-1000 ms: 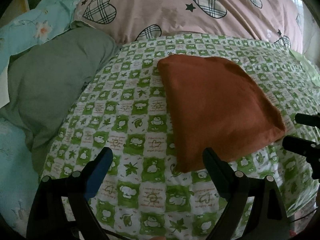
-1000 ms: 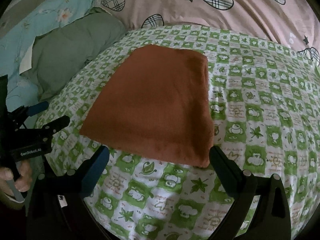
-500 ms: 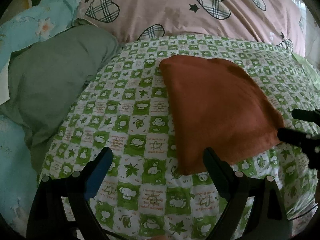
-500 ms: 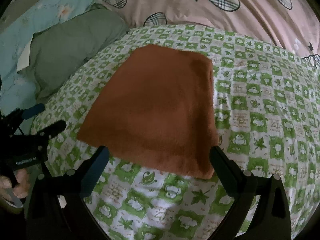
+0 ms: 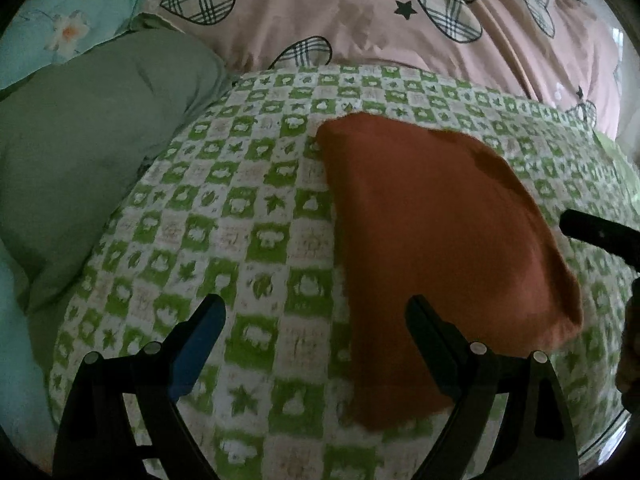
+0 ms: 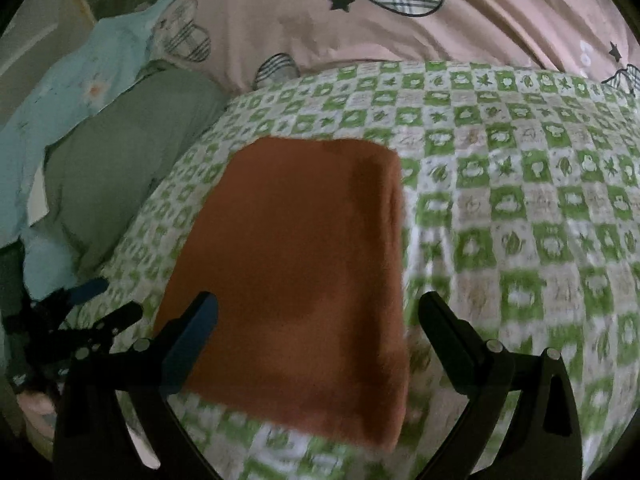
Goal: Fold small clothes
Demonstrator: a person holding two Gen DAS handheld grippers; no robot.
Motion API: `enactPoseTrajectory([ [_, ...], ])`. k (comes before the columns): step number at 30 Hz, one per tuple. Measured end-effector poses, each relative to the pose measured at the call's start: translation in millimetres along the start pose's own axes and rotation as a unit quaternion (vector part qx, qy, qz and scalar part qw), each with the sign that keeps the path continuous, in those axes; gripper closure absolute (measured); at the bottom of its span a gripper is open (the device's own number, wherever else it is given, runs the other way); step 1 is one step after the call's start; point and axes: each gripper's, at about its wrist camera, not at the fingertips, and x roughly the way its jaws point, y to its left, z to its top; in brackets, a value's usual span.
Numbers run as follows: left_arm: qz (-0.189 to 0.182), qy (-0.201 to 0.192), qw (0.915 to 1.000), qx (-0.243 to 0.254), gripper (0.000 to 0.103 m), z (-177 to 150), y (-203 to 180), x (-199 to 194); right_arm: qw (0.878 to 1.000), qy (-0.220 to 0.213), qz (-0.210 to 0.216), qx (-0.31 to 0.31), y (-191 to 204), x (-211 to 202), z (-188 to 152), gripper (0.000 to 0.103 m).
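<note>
Flat on the green-and-white checked bed sheet (image 5: 248, 248) with its leaf and animal prints: a rust-orange folded cloth (image 5: 432, 232), squared off, edges tidy. Left hand-held gripper (image 5: 316, 320) low over the sheet, jaws spread wide, nothing between them; blue-padded left finger (image 5: 196, 344) over bare sheet, black right finger above the cloth's near left edge. Contact with the fabric impossible to call from here. Right hand-held gripper (image 6: 318, 312) also gaping wide, empty, straddling the near end of the same rust-orange cloth (image 6: 296, 280), blue-padded finger over its left margin, the other finger just past its right edge over checked sheet (image 6: 520, 208). Behind the sheet, a pink duvet with plaid hearts and small stars (image 5: 360, 12). Off to the left, a plain grey-green pillow (image 5: 80, 152), and beyond it a pale blue floral fabric (image 5: 60, 24). Edges blurred in both views.
</note>
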Motion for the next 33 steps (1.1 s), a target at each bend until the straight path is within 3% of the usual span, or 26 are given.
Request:
enactPoseTrajectory([
  [3,-0.011,0.005,0.9999,-0.006,0.011,15,1,17,1.000,-0.004,0.006,0.025,-16,21,23,0.010],
  [5,-0.013,0.012,0.9998,-0.012,0.011,23,3,29,0.999,0.002,0.010,0.038,-24,35,37,0.030],
  [10,-0.024,0.032,0.9985,-0.037,0.011,44,12,66,0.996,0.027,0.017,0.080,-51,86,69,0.034],
  [13,-0.026,0.046,0.9977,-0.042,0.013,48,13,83,0.993,0.047,0.049,0.101,-60,107,76,0.088],
  [14,-0.030,0.045,0.9976,-0.042,0.014,48,13,84,0.993,0.019,0.062,0.100,-59,97,77,0.090],
  [16,-0.027,0.036,0.9984,-0.033,0.014,47,9,83,0.993,-0.027,0.071,0.086,-54,73,76,0.091],
  [18,-0.021,0.035,0.9988,-0.025,0.013,46,4,86,0.995,-0.044,0.052,0.076,-51,65,73,0.091],
  [21,-0.021,0.041,0.9987,-0.022,0.013,46,-2,94,0.998,-0.004,0.004,0.063,-54,93,68,0.091],
  [23,-0.017,0.039,0.9989,-0.020,0.012,46,-2,94,0.997,0.009,0.002,0.071,-60,104,63,0.090],
  [24,-0.016,0.039,0.9989,-0.018,0.012,46,-2,94,0.997,0.006,-0.002,0.082,-63,104,62,0.089],
  [26,-0.014,0.041,0.9989,-0.019,0.012,46,-1,92,0.996,0.005,-0.012,0.089,-64,100,64,0.073],
  [33,-0.020,0.043,0.9981,-0.039,0.013,35,0,67,0.994,-0.029,-0.023,0.104,-57,56,48,0.072],
])
